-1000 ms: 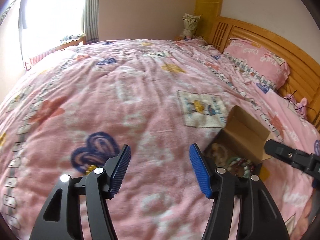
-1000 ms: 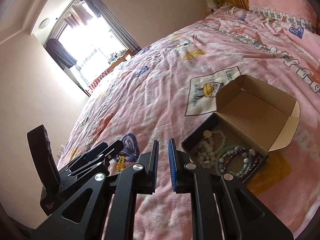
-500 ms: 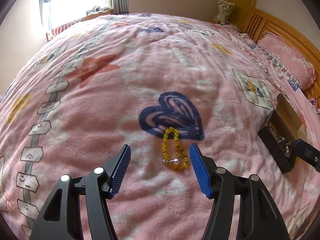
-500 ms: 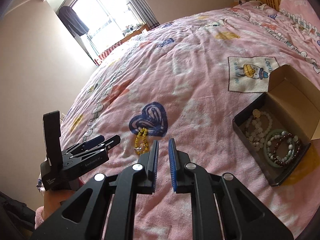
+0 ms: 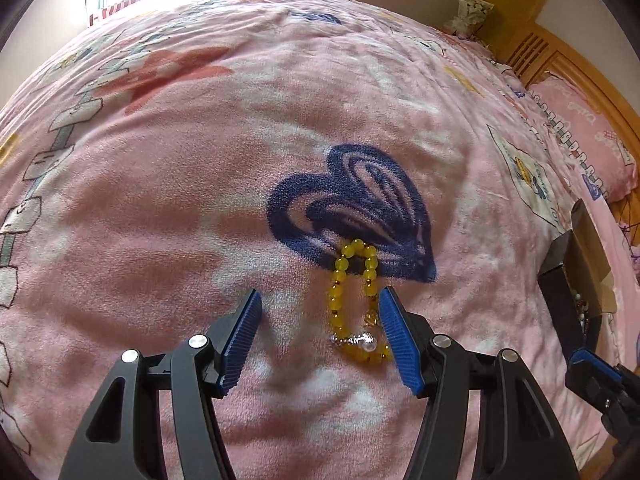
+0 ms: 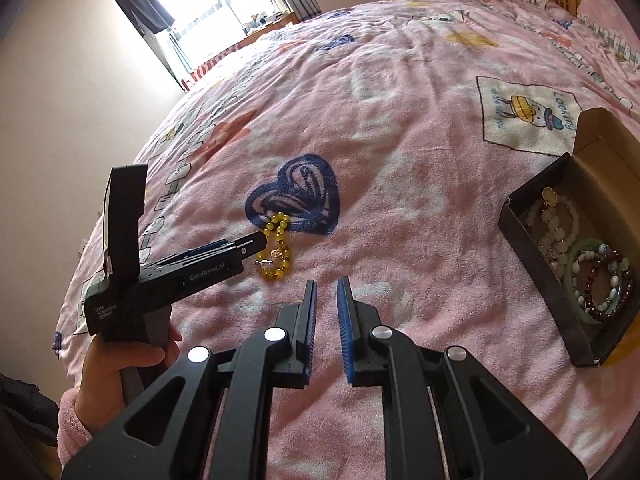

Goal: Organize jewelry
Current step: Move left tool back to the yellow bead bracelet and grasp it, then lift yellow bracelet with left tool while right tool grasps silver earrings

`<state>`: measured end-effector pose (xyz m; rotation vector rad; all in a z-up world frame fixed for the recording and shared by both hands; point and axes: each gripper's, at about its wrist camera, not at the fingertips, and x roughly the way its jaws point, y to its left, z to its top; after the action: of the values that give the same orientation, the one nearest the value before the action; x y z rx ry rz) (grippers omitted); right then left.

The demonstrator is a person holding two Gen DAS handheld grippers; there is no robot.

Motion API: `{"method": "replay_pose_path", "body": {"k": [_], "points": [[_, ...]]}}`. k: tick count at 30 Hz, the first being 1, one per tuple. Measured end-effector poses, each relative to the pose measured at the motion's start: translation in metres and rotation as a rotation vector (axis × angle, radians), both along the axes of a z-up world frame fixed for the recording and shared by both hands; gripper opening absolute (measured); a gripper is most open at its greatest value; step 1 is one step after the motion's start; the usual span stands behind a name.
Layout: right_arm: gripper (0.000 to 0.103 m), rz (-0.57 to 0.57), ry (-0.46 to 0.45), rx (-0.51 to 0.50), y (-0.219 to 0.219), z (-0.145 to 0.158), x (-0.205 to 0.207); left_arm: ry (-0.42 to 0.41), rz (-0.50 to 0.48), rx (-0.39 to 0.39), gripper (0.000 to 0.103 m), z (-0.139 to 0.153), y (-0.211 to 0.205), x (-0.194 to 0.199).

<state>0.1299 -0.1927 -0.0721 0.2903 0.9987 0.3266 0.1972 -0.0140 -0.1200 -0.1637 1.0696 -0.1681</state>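
Observation:
A yellow bead bracelet [image 5: 354,300] with a silver charm lies on the pink blanket at the tip of a blue heart print [image 5: 352,208]. My left gripper [image 5: 320,316] is open, low over the blanket, with the bracelet between its fingers, close to the right finger. The right wrist view shows the bracelet [image 6: 276,252] at the left gripper's tip. My right gripper [image 6: 326,300] is nearly closed and empty, above the blanket to the right of the bracelet. An open cardboard box [image 6: 520,236] holding several bracelets sits at the right.
The pink patterned blanket [image 6: 400,140] covers the whole bed. A wooden headboard [image 5: 560,64] and pink pillow [image 5: 580,132] lie at the far right. A window [image 6: 224,4] is beyond the bed's far edge. The box's edge also shows in the left wrist view [image 5: 560,300].
My left gripper has swung away from the box and come down over the yellow bracelet, which now sits between its fingers. My right gripper has pulled back from the box.

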Motion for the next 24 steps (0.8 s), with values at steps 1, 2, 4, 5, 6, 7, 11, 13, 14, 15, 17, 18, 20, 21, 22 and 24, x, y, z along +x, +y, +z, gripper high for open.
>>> {"method": "replay_pose_path", "body": {"k": [1,2,4,5,6,7,11,13,14,15,17,18,20,21,22,24], "points": [[0.013,-0.002,0.005,0.000,-0.001,-0.002,0.001,0.004,0.004,-0.003,0.062,-0.003,-0.001,0.003],[0.013,-0.003,0.008,-0.001,-0.002,-0.003,0.002,0.005,0.009,-0.001,0.062,-0.006,-0.003,0.005],[0.013,-0.003,0.009,-0.007,-0.003,-0.004,0.003,0.001,0.024,0.010,0.062,-0.009,-0.005,0.010],[0.013,-0.002,0.009,-0.007,-0.003,-0.005,0.003,-0.005,0.033,0.008,0.062,-0.010,-0.005,0.011],[0.013,-0.002,0.010,-0.006,-0.003,-0.006,0.004,-0.012,0.041,0.007,0.062,-0.010,-0.004,0.011],[0.013,-0.004,0.014,-0.006,-0.003,-0.007,0.004,-0.024,0.047,0.012,0.058,-0.010,-0.005,0.012],[0.013,-0.005,0.029,-0.004,0.000,-0.011,0.008,-0.061,0.040,0.063,0.024,-0.009,-0.010,0.010],[0.013,0.001,0.032,0.003,0.005,-0.011,0.008,-0.059,0.025,0.057,0.020,-0.008,-0.010,0.009],[0.013,0.004,0.032,0.008,0.007,-0.011,0.008,-0.060,0.021,0.062,0.020,-0.008,-0.011,0.008],[0.013,0.007,0.032,0.011,0.010,-0.011,0.008,-0.062,0.018,0.065,0.019,-0.008,-0.012,0.008],[0.013,0.013,0.033,0.020,0.016,-0.011,0.008,-0.067,0.015,0.062,0.012,-0.007,-0.012,0.007],[0.013,0.018,0.034,0.021,0.019,-0.011,0.008,-0.075,0.015,0.059,0.009,-0.005,-0.012,0.006],[0.013,0.027,0.033,0.024,0.026,-0.010,0.008,-0.084,0.010,0.028,0.009,-0.001,-0.011,0.005],[0.013,0.032,0.033,0.026,0.029,-0.010,0.008,-0.088,0.009,0.011,0.009,0.001,-0.011,0.005],[0.013,0.036,0.033,0.027,0.032,-0.009,0.008,-0.095,0.007,0.000,0.009,0.005,-0.011,0.004],[0.013,0.040,0.035,0.026,0.036,-0.010,0.008,-0.118,0.000,-0.006,0.009,0.013,-0.013,0.002]]}}
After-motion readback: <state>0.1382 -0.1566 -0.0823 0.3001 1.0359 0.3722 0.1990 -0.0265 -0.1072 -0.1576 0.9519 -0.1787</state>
